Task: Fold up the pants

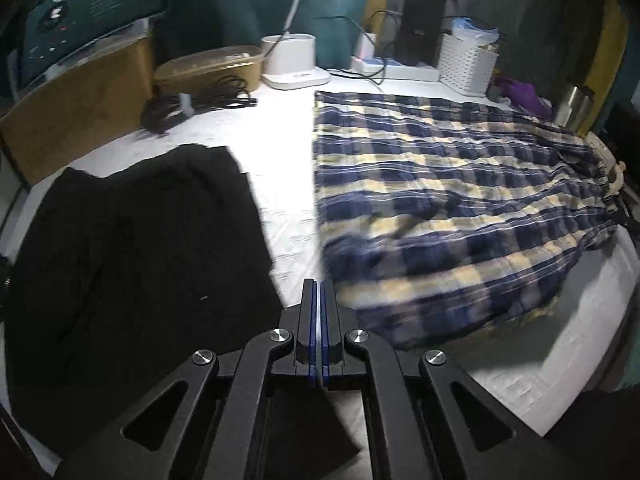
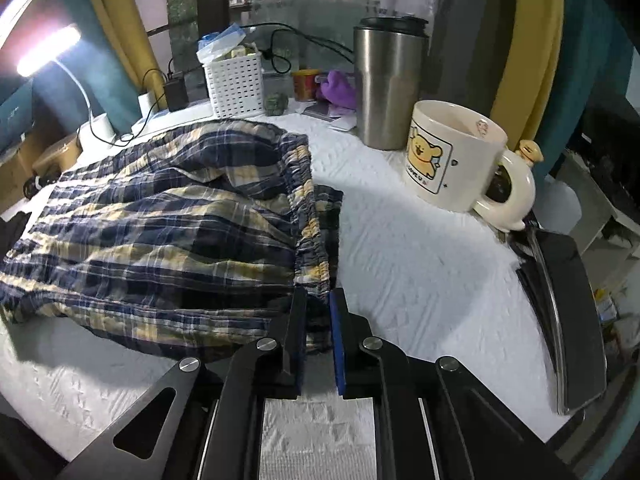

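Plaid in navy and cream, the pants (image 1: pixel 452 208) lie spread flat on the white desk (image 1: pixel 288 152) in the left wrist view, filling its right half, with their near edge just beside the left tool (image 1: pixel 319 292). That tool is clenched, its blue pads pressed flat together; whether any cloth is pinched between them cannot be told. A black garment (image 1: pixel 136 248) lies to the left of the pants, apart from them, and beyond it sit a coil of black cable (image 1: pixel 192 108), a brown lidded box (image 1: pixel 208 68) and a white basket (image 1: pixel 466 66) at the back. In the right wrist view, the gathered waistband of the pants (image 2: pixel 160 232) comes down to the right tool (image 2: pixel 318 300), whose two fingers stand close together, clamped on the waistband's near corner, with plaid cloth showing in the narrow gap. A cream mug (image 2: pixel 452 156) with a bear picture and a steel tumbler (image 2: pixel 388 84) stand on the desk to the right, well apart from the pants.
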A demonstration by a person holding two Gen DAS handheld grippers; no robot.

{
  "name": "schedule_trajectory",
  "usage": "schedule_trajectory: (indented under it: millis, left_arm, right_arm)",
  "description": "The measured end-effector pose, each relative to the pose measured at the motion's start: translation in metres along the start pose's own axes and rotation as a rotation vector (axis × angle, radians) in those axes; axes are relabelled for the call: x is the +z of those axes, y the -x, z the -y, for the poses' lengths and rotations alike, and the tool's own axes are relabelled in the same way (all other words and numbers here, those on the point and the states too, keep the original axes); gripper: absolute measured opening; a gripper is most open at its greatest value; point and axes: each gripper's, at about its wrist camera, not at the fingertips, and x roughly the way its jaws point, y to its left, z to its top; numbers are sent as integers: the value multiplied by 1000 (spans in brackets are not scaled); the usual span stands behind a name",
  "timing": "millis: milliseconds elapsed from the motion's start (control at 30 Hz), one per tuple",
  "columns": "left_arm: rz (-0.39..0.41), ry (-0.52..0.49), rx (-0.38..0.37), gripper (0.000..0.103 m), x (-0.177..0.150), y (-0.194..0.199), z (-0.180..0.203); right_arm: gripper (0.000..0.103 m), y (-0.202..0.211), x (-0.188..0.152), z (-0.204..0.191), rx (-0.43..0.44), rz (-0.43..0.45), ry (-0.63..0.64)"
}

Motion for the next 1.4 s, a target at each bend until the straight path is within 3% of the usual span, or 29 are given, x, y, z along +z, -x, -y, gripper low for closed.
schedule_trajectory:
  millis: [67,133,200,233,267,333,400,533,700,767,833,900,967,1067,1267,1400]
  left_arm:
    - [12,36,-17,0,3,8,-5]
    - [35,54,-25,0,8,16,-6]
    - [56,54,-52,1,13,24,-3]
    - [65,45,-71,1,16,27,1]
    - [69,33,-78,1,17,26,5]
    - [60,6,-66,5,19,19,12]
    - [47,5,-54,17,20,10,13]
    - [49,22,-78,18,22,4,11]
    - [44,26,-87,26,22,1,8]
    - [47,31,-97,26,22,2,7]
    - [50,40,-102,26,22,2,7]
    - [46,47,-107,26,23,0,6]
    - [43,51,-107,27,22,-2,7]
    - [33,60,-104,27,23,-3,8]
    - [41,39,-119,28,33,-3,13]
    - [49,4,-131,45,48,-12,13]
  right_arm:
    - [14,3,3,0,-12,6,-9]
    - [28,9,6,-4,-18,19,0]
    - [96,19,9,-6,-19,45,-5]
    - [103,23,8,-9,-14,54,-9]
    - [103,29,9,-10,-4,67,-14]
    - [103,33,8,-12,0,61,-19]
    - [103,32,3,-11,17,43,-59]
    - [102,26,-13,-8,104,9,-156]
    - [86,-2,-27,-10,259,-68,-298]
    - [82,-7,-22,-10,274,-43,-333]
    - [68,-14,-14,-8,293,-33,-373]
    - [34,-25,-4,-6,303,-37,-405]
    - [24,-37,6,-9,307,-26,-393]
    - [18,-45,19,-13,295,-18,-355]
    - [15,-50,36,-7,216,-9,-298]
    - [15,-49,29,-9,183,-28,-267]
